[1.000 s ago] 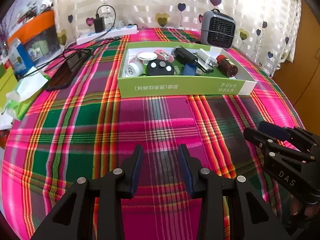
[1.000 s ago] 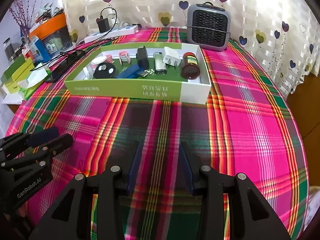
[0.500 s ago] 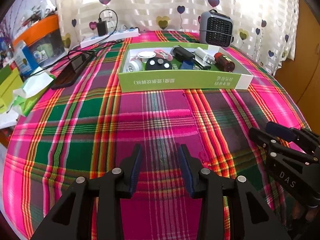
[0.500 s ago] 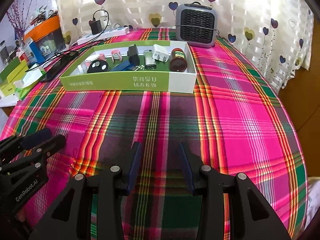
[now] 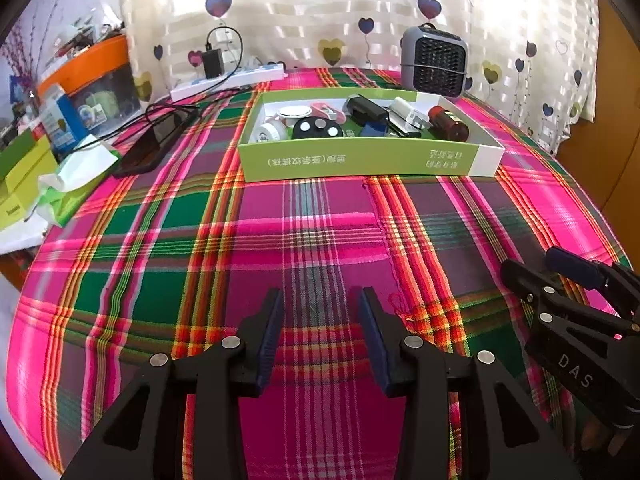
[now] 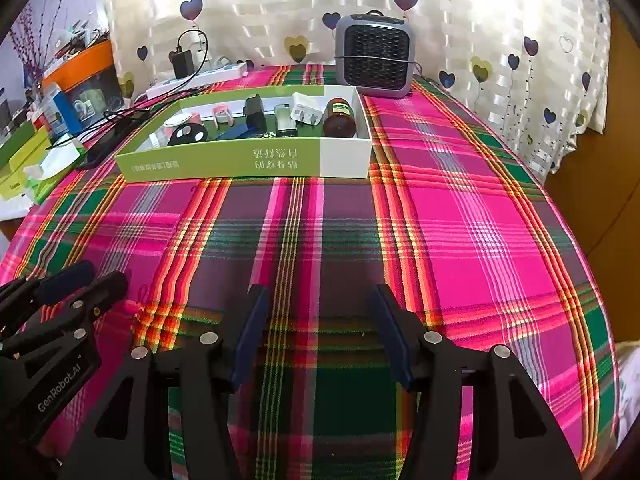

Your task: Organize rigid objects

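A green and white cardboard box (image 5: 360,162) (image 6: 248,162) lies at the far side of the plaid tablecloth. In it are several small objects: a brown jar (image 5: 448,123) (image 6: 339,118), a white plug (image 6: 306,110), a black round remote (image 5: 318,128) (image 6: 188,135), a black adapter (image 5: 366,109). My left gripper (image 5: 320,300) hovers open over the cloth near the front edge, nothing between its fingers. My right gripper (image 6: 320,296) is beside it, its jaws opening, also empty. Each gripper shows at the edge of the other's view.
A grey fan heater (image 5: 434,62) (image 6: 374,54) stands behind the box. A power strip (image 5: 228,80) with cables, a dark phone (image 5: 154,146), tissues (image 5: 76,176) and boxes crowd the left. The table edge drops away on the right (image 6: 580,240).
Both grippers have drawn back from the box, which looks smaller and farther. The right gripper's fingers have spread noticeably wider; the left's a little.
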A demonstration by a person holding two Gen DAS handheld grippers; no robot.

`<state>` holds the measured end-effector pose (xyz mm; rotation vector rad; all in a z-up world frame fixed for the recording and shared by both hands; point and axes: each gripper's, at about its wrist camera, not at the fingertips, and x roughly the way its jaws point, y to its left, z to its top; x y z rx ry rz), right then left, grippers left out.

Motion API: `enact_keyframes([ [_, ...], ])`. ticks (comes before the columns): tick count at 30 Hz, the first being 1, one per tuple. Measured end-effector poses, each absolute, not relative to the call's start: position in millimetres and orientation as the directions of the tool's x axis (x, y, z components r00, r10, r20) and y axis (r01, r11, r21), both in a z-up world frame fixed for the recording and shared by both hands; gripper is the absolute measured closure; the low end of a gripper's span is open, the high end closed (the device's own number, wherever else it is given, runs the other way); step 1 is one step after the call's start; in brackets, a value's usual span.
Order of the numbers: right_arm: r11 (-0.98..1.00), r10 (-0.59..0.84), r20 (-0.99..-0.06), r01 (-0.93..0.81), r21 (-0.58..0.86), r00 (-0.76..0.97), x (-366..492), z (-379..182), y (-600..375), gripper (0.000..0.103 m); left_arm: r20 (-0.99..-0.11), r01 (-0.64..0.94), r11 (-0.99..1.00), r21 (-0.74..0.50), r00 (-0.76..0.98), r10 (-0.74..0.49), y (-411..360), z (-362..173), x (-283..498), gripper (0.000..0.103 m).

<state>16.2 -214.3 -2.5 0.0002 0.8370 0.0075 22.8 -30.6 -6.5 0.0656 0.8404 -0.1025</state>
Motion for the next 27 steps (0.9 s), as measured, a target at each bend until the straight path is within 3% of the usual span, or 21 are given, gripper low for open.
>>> enact_keyframes([
  [27,1.000,0.006,-0.727,-0.004,0.004,0.686,13.3,-3.6,-214.5,0.048,-0.737,0.118,0.993,0.011,0.672,-0.072,-30.1,-5.8,20.0,0.065],
])
